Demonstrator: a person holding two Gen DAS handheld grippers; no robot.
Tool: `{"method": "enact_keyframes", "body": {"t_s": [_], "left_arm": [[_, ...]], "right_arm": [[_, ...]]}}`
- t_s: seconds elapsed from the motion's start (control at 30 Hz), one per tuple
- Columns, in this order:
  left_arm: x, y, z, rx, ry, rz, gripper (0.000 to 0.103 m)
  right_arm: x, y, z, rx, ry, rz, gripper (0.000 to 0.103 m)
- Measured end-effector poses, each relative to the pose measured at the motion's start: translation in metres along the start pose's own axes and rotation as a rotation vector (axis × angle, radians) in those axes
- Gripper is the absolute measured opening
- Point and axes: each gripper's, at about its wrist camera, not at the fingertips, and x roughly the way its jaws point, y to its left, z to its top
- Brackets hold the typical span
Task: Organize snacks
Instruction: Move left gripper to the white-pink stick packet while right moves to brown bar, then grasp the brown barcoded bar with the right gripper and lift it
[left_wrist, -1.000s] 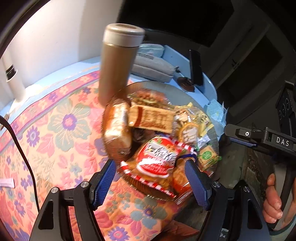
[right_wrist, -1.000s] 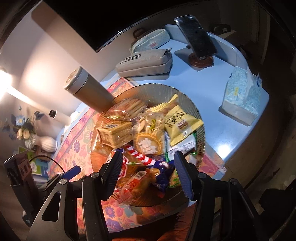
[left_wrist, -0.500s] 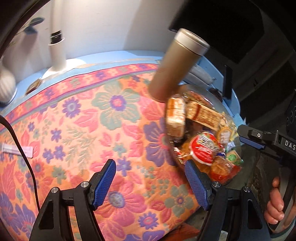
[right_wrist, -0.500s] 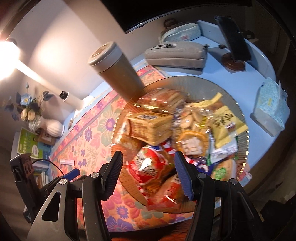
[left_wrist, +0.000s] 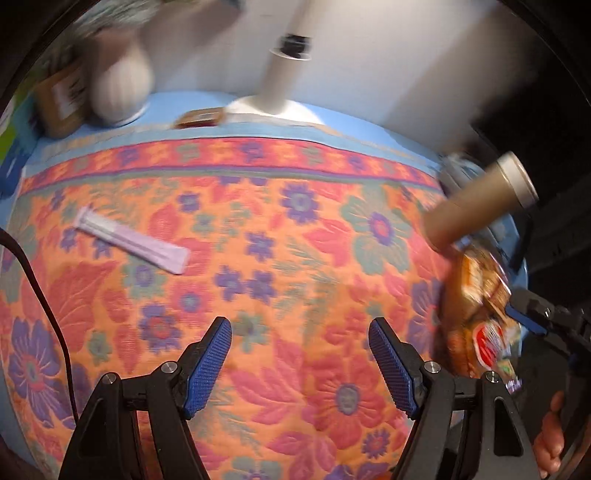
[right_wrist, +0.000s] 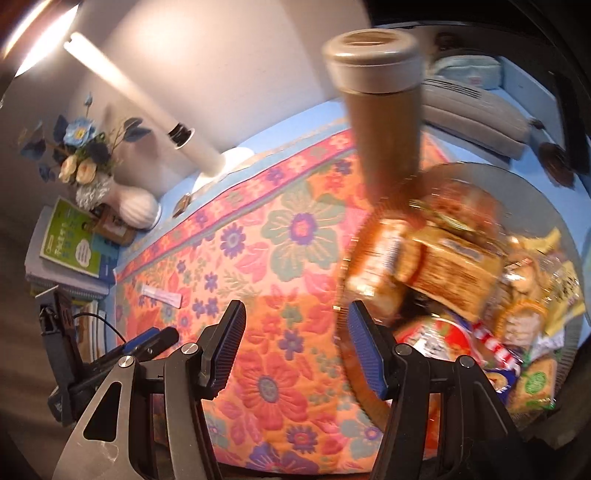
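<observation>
Both tools empty with jaws apart: left tool (left_wrist: 299, 365) and right tool (right_wrist: 295, 347) hang over bare flowered cloth (left_wrist: 258, 258). Snacks (right_wrist: 461, 273) sit piled on the plate (right_wrist: 517, 184) right of the cloth, touching the flask (right_wrist: 384, 122), likely awaiting sorting.

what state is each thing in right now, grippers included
left hand-held gripper: open, empty, over the floral cloth
right hand-held gripper: open, empty
flask: upright, lid on
glass plate: heaped with wrapped snacks
lilac sachet: flat on the cloth, alone
phone stand: phone not visible
</observation>
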Motion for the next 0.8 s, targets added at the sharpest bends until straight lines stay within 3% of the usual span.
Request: {"method": "enact_keyframes", "body": {"t_s": [0.23, 0.43, 0.5, 0.57, 0.8], "left_arm": [[0.005, 0.098, 0.029, -0.307, -0.015, 0.129, 0.075], [0.013, 0.15, 0.045, -0.477, -0.019, 0.132, 0.074], [0.019, 0.158, 0.053, -0.495, -0.022, 0.149, 0.075], [0.024, 0.158, 0.06, -0.484, -0.018, 0.224, 0.075], [0.051, 0.145, 0.082, -0.337, -0.001, 0.342, 0.075]], "right_arm": [[0.037, 0.062, 0.021, -0.134, 0.041, 0.034, 0.057], [0.081, 0.136, 0.044, -0.356, 0.06, 0.033, 0.057], [0.095, 0.159, 0.051, -0.438, 0.043, 0.023, 0.057], [0.112, 0.177, 0.062, -0.499, 0.041, 0.013, 0.057], [0.18, 0.216, 0.098, -0.67, 0.099, -0.012, 0.056]]}}
